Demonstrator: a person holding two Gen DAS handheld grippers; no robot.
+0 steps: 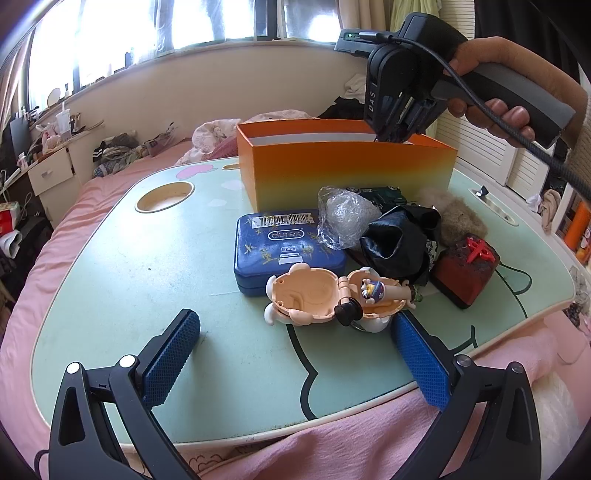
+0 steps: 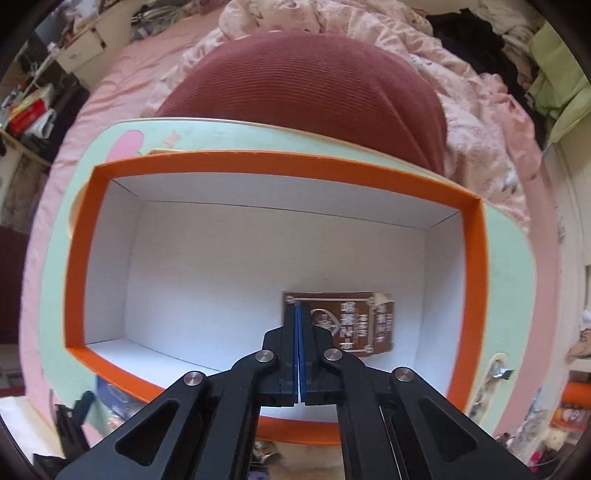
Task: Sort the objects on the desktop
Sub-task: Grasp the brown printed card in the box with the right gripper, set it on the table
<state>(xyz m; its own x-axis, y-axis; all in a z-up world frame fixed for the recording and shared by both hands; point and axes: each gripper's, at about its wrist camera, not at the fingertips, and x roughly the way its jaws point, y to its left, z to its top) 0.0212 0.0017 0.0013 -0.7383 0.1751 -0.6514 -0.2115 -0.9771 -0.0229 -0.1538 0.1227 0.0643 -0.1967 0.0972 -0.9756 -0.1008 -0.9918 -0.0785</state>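
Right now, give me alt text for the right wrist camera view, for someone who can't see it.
The shut black right gripper points down into an open orange cardboard box with white inside walls, where a small brown printed packet lies on the floor. The box sits on a mint-green lap table over pink bedding.

A pink bed fills the room. Bright daylight comes through the wide window on the far wall. A white drawer cabinet stands far left, and white shutter doors are right.
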